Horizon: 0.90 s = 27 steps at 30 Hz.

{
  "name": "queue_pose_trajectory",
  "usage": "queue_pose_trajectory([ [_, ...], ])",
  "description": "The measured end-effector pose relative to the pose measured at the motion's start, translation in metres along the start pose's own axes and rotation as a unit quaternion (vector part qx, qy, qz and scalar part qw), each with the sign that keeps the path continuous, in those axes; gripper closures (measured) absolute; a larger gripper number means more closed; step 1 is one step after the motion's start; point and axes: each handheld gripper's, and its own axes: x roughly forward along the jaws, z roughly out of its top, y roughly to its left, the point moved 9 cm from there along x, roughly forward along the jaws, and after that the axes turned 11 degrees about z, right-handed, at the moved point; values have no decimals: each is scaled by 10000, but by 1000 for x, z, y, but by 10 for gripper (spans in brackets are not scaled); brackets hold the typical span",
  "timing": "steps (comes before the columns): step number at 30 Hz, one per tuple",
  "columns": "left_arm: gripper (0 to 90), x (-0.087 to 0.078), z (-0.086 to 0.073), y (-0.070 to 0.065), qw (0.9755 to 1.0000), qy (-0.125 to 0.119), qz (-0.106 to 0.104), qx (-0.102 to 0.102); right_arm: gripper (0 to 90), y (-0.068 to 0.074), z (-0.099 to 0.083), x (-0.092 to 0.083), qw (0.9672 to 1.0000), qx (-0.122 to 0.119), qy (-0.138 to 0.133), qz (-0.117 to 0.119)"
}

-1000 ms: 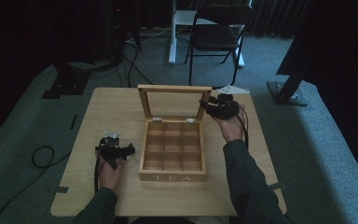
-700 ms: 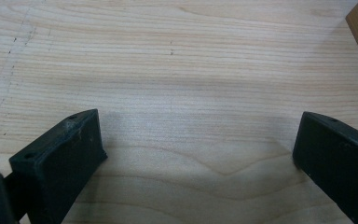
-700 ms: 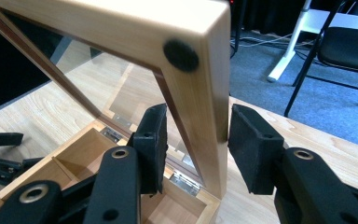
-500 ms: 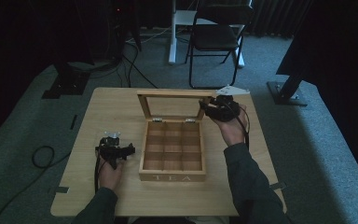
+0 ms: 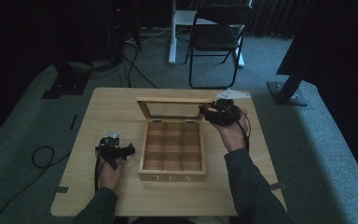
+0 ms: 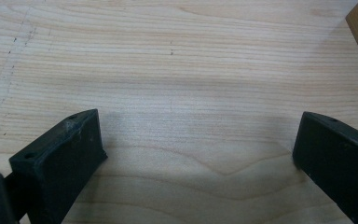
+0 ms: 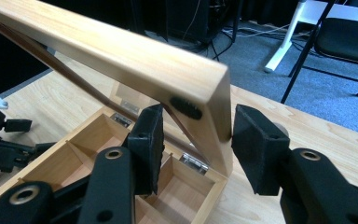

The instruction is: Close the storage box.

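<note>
Right claw (image 7: 196, 149) just opening, pads straddling the tea box's raised lid (image 7: 121, 56) edge without pressing, left claw (image 6: 196, 158) spread wide over bare desk (image 6: 177, 60)

Tea box (image 5: 172, 151) mid-table (image 5: 116, 100), lid (image 5: 175, 106) up at rear; chair (image 5: 216, 35) behind table.

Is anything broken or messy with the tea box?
Nothing stands out. The tea box sits square on the table, its compartments empty and tidy. Its glass lid stands open, undamaged. The right hand-held gripper has just been opening, its jaws on either side of the lid's corner with a small gap showing.
</note>
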Motion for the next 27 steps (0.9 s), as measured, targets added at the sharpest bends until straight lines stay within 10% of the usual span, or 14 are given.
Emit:
queue_pose_trajectory([
  [27, 17, 0, 0, 0, 10000, -15, 5, -14, 471, 22, -18, -14, 10000, -38, -50, -14],
])
